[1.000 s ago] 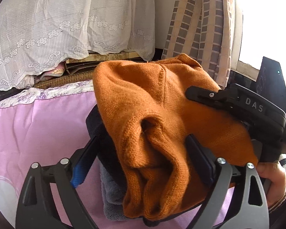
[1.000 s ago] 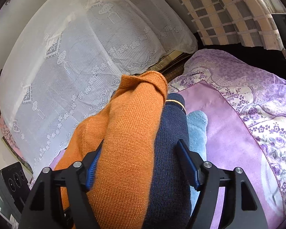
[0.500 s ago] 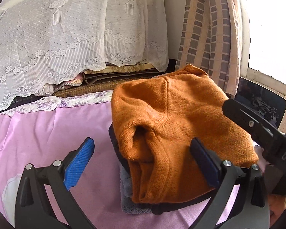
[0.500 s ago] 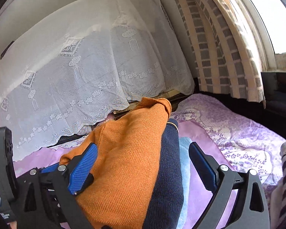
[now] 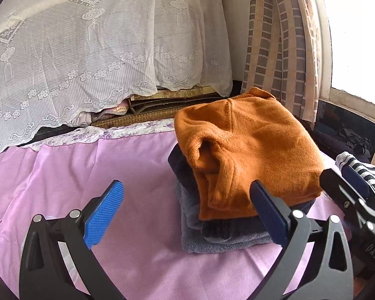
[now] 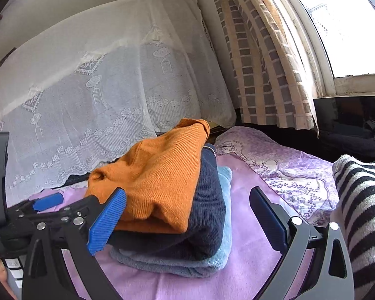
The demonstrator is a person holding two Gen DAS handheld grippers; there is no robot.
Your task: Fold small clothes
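A folded orange sweater (image 5: 250,150) lies on top of a stack, over a dark navy garment (image 5: 182,172) and a grey-blue towel (image 5: 212,245), on the pink sheet (image 5: 87,170). My left gripper (image 5: 185,190) is open just in front of the stack's near left corner and holds nothing. In the right wrist view the same orange sweater (image 6: 162,175), navy garment (image 6: 207,215) and towel (image 6: 225,225) lie just beyond my right gripper (image 6: 187,195), which stands wide open and empty. The left gripper (image 6: 50,205) shows at the stack's left side there.
A black-and-white striped garment (image 6: 362,200) lies close on the right. White lace cloth (image 5: 100,57) covers a pile at the back. A checked curtain (image 5: 275,45) and a bright window (image 6: 350,25) are at the right, with floral bedding (image 6: 282,165) and a dark panel (image 6: 350,115) below.
Both grippers had the orange sweater between their jaws. They have opened wide and drawn back, and the sweater now lies flat on the stack.
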